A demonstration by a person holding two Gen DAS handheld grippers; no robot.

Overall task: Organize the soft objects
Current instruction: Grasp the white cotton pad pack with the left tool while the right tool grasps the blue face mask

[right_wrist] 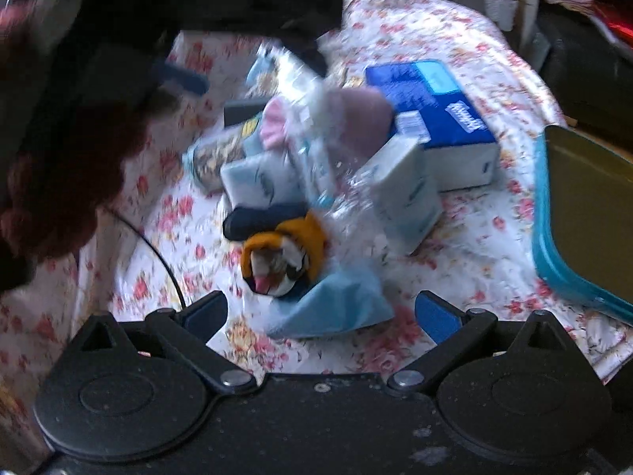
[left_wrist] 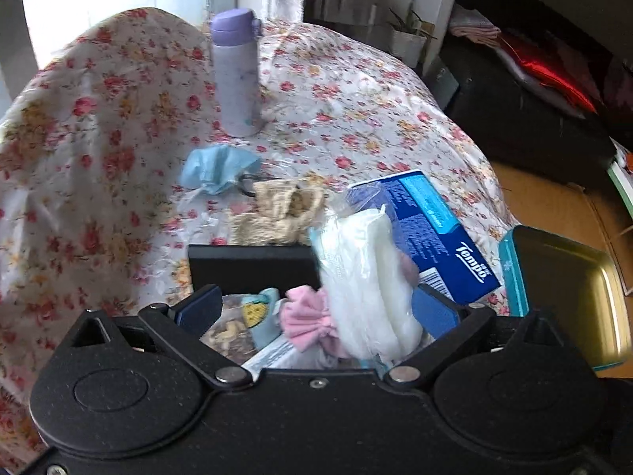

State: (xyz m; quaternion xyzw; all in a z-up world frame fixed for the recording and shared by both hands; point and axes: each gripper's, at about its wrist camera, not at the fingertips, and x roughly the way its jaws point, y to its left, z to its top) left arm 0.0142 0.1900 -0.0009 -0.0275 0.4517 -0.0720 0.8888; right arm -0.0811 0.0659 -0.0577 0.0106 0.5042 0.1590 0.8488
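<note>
In the left wrist view my left gripper [left_wrist: 318, 308] is open wide over a heap of soft things. A clear pack of white pads [left_wrist: 368, 277] leans against its right finger, with a pink bow [left_wrist: 306, 320] and a small patterned packet [left_wrist: 229, 330] between the fingers. Behind the heap lie a beige woven pouch [left_wrist: 277, 213] and a crumpled blue face mask [left_wrist: 217, 170]. In the right wrist view my right gripper [right_wrist: 322, 314] is open just before a light blue cloth [right_wrist: 336, 306] and an orange plush toy [right_wrist: 285, 257]. The heap there [right_wrist: 316, 146] is blurred.
A blue Tempo tissue box [left_wrist: 431, 233] lies right of the heap and a black box [left_wrist: 253, 269] behind it. A purple flask [left_wrist: 235, 75] stands farther back on the floral tablecloth [left_wrist: 99, 138]. A teal tin [left_wrist: 561, 297] sits at the right table edge. A dark red sleeve [right_wrist: 59, 182] is at the left.
</note>
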